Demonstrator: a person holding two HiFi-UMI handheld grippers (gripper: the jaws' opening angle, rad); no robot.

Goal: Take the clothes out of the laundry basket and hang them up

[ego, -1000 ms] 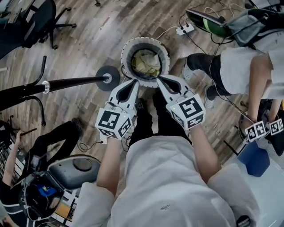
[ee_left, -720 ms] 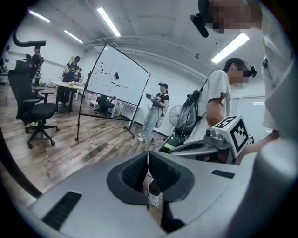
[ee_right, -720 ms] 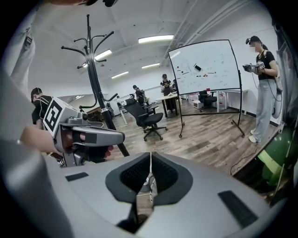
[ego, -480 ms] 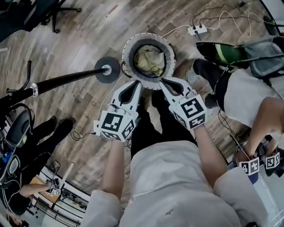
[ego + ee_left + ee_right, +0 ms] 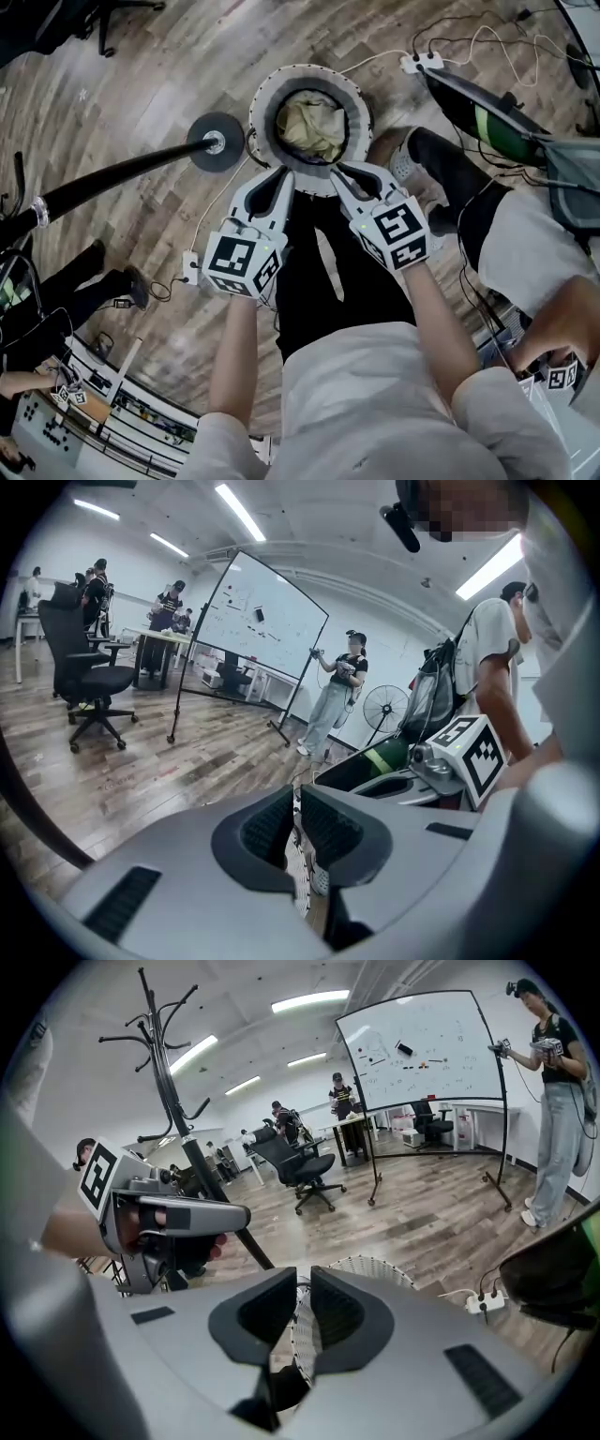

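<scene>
Both grippers have dropped to the near rim of the laundry basket (image 5: 265,94), the left gripper (image 5: 286,174) closed and empty, the right gripper (image 5: 336,170) with jaws that have just been opening to a narrow empty gap, so a first grab at the clothes (image 5: 312,127) inside looks near.

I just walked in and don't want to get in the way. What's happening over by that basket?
A person holds the left gripper and the right gripper over the near rim of a laundry basket on the floor. A crumpled pale yellow garment lies inside, not yet gripped. The left jaws are shut. The right jaws have just been opening, with nothing between them. A coat stand waits beside the basket.
</scene>
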